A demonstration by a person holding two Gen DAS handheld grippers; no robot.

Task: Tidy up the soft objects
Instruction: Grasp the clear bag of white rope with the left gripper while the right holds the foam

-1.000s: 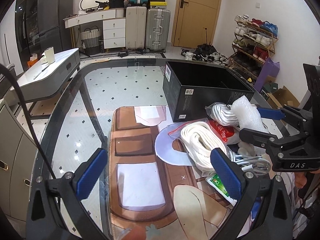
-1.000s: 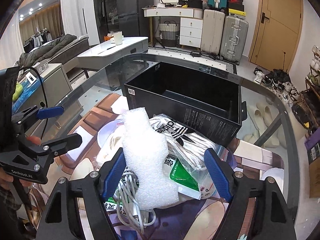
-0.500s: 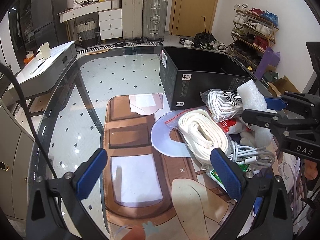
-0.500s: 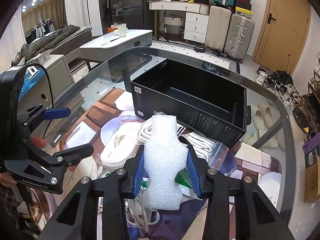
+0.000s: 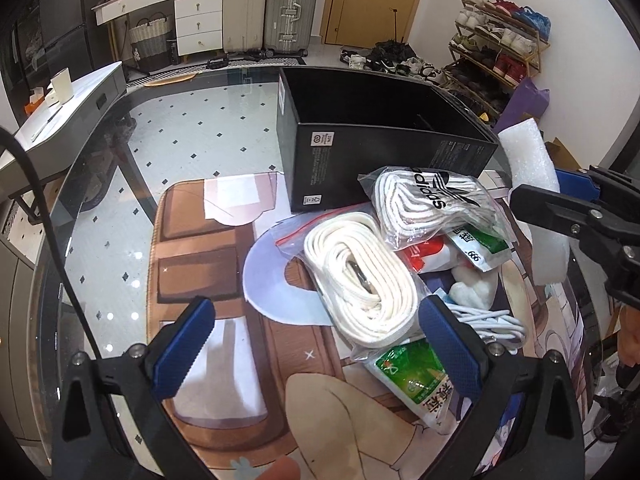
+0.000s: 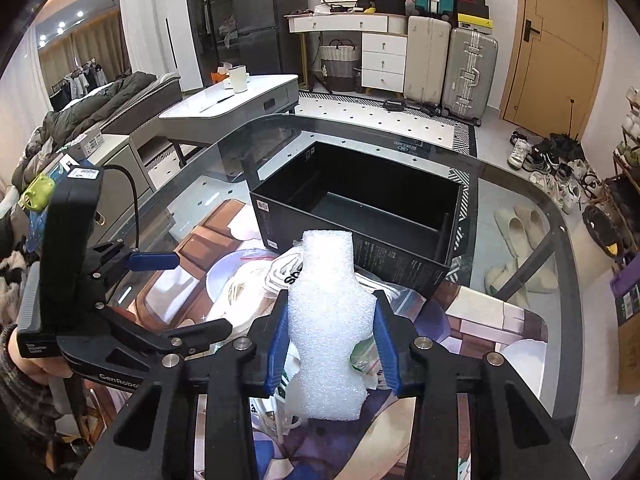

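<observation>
My right gripper (image 6: pixel 331 320) is shut on a white foam sheet (image 6: pixel 328 312) and holds it upright above the pile, short of the open black box (image 6: pixel 360 216). The foam sheet (image 5: pixel 532 168) and the right gripper (image 5: pixel 568 204) also show at the right of the left wrist view. My left gripper (image 5: pixel 316 344) is open and empty above the mat, beside a bagged white rope coil (image 5: pixel 360 280). Behind the coil lie a bag of white socks (image 5: pixel 428 200), green packets (image 5: pixel 420 376) and white cables (image 5: pixel 492 324). The black box (image 5: pixel 360 140) stands behind the pile.
The pile lies on a printed mat (image 5: pixel 224 280) on a glass table (image 5: pixel 120 200). A white side table (image 6: pixel 224 108) stands to the left, suitcases (image 6: pixel 448 64) and a shoe rack (image 5: pixel 500 48) beyond. The left gripper (image 6: pixel 160 300) shows in the right wrist view.
My right gripper has closed on the foam sheet and lifted it off the pile, toward the black box. My left gripper stays open and has shifted slightly.
</observation>
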